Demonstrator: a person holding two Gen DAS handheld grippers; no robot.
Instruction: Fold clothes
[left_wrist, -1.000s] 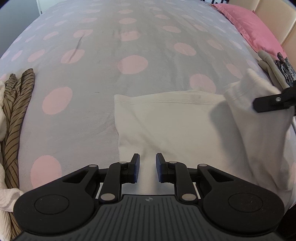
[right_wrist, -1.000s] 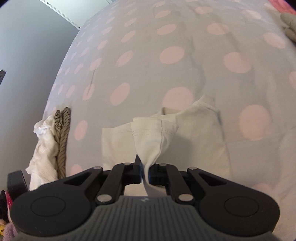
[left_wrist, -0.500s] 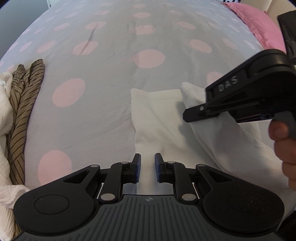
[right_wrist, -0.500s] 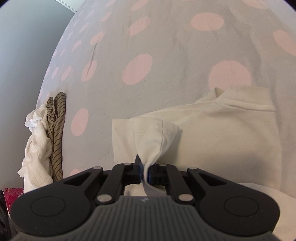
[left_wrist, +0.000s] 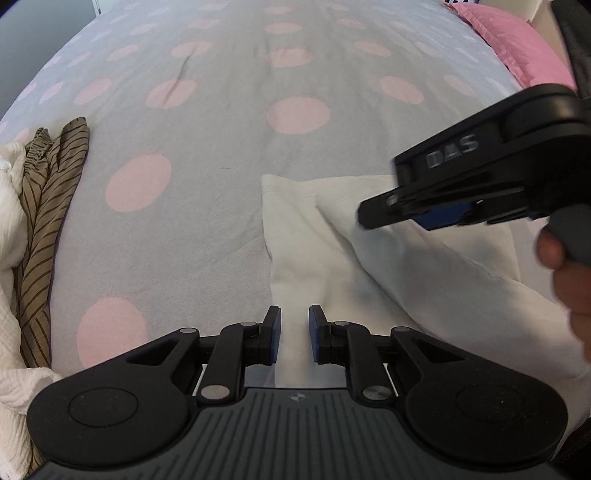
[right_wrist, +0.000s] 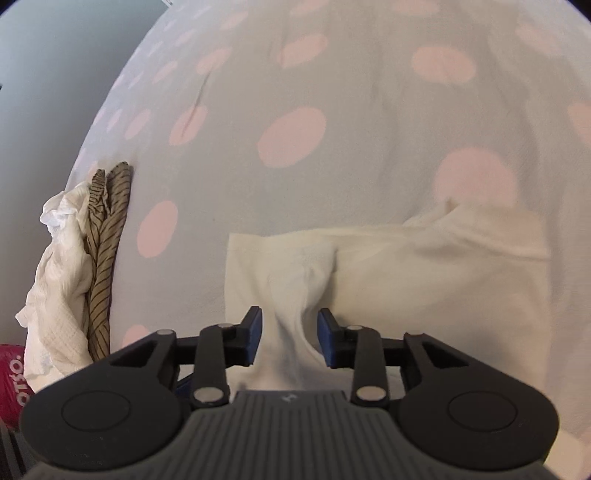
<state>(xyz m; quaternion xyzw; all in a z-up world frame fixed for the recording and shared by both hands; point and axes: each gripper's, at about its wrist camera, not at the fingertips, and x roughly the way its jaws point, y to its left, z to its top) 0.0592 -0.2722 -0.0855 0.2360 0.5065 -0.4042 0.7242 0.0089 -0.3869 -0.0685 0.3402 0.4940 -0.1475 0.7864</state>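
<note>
right wrist view: cream garment (right_wrist: 424, 266) lies on the spotted bedspread (right_wrist: 295, 110); a raised fold stands between the right gripper (right_wrist: 290, 332), whose jaws are opening, pads clear. left gripper (left_wrist: 294, 332), jaws slightly apart, empty, over the garment's near edge.

My right gripper (left_wrist: 373, 216) blurs in my left view, its far finger hidden. My hand (left_wrist: 569, 280) runs off the right edge. The cream shirt (right_wrist: 424, 273) disappears under both gripper bodies. The red package (right_wrist: 11, 373) is cut off, lettering unreadable.
</note>
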